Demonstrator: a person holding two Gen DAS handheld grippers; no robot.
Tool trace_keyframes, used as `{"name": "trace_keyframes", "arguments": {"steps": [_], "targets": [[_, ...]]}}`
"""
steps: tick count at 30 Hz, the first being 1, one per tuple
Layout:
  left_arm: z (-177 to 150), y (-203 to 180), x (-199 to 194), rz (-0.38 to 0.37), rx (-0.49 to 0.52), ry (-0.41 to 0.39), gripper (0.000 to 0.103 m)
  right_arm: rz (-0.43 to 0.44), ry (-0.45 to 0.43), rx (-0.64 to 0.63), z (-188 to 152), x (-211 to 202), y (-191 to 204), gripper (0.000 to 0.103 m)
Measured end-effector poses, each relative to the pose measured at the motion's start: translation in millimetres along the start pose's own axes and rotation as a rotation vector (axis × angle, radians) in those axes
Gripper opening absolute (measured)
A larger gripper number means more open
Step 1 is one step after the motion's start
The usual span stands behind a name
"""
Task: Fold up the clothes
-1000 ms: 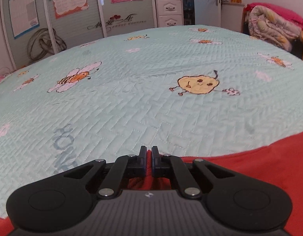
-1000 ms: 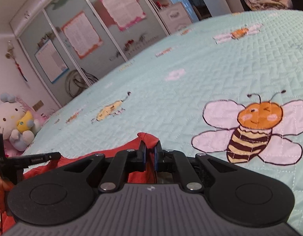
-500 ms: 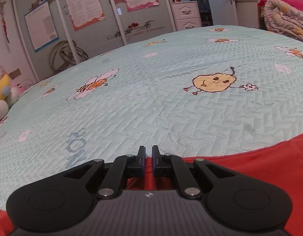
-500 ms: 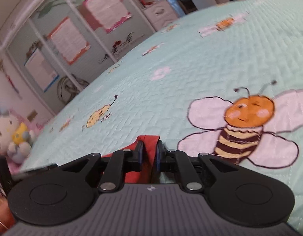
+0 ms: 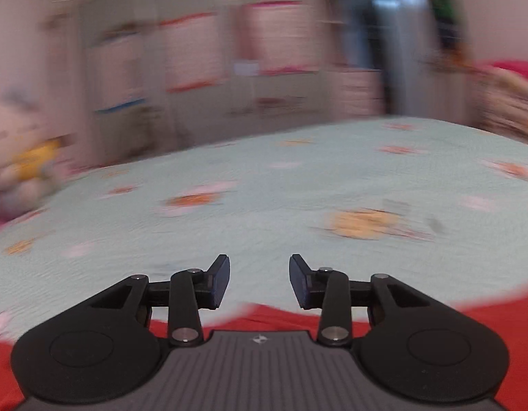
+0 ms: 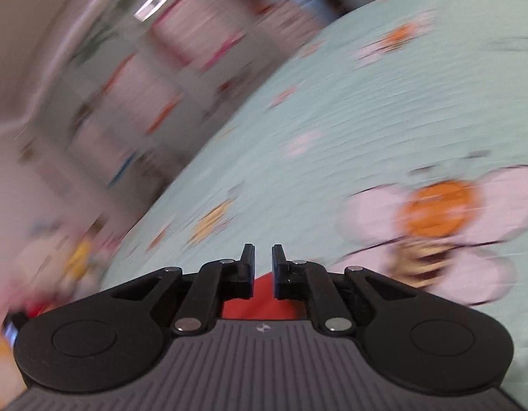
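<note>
A: Looking along the left gripper (image 5: 259, 275), I see its jaws spread wide with nothing between them; the red cloth garment (image 5: 496, 328) lies below and behind them on the pale green quilted bedspread with bee prints (image 5: 264, 212).

B: And the right gripper (image 6: 263, 267)? Its jaws stand a little apart, a narrow gap, and red cloth (image 6: 264, 296) shows under that gap, not pinched as far as I can tell.

A: Agreed, both released. Both views are badly smeared, so how the garment lies, flat, doubled or bunched, I cannot tell.

B: That is the risk as I judge it. Loose fabric dropped from open jaws can slump or spring back, and an edge may land skewed, so any layer would sit crooked.

A: Also, with this much blur, a fast swing could catch the cloth on a jaw tip and drag it across the bed.

B: And a blind regrasp might pinch the bedspread along with the garment.
</note>
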State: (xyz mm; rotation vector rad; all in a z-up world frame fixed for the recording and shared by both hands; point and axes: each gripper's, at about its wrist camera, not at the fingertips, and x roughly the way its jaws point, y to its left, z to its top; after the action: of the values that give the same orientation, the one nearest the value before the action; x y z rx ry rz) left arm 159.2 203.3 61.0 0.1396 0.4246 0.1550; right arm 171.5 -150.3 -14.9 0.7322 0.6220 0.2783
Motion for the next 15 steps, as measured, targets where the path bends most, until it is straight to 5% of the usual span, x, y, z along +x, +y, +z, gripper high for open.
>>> {"name": "trace_keyframes", "arguments": {"steps": [2,4,6,8,12,15], "targets": [[-6.6,-26.5,-3.6,-0.163,0.086,0.046,0.043,0.035,0.066,-0.014,-3.3,8.5,3.8,0.027],[-20.6,-51.9,7.0,-0.222,0.175,0.106,0.043,0.07,0.133,-0.027,-6.6,17.0,7.5,0.027],[-34.7,-60.5,26.1,-0.196,0.165,0.166,0.044,0.105,0.199,-0.041,-9.8,25.6,11.3,0.0],[-32.6,-53.4,31.7,-0.183,0.088,0.163,0.047,0.08,0.167,0.0,-4.0,20.7,4.0,0.0],[-28.5,-42.0,35.3,-0.151,0.003,0.187,0.05,-0.127,-0.006,-0.032,6.7,-3.0,2.7,0.0],[-25.3,-32.7,21.2,-0.122,-0.068,0.235,0.044,0.006,-0.008,-0.074,6.5,-12.6,24.2,0.003]]}}
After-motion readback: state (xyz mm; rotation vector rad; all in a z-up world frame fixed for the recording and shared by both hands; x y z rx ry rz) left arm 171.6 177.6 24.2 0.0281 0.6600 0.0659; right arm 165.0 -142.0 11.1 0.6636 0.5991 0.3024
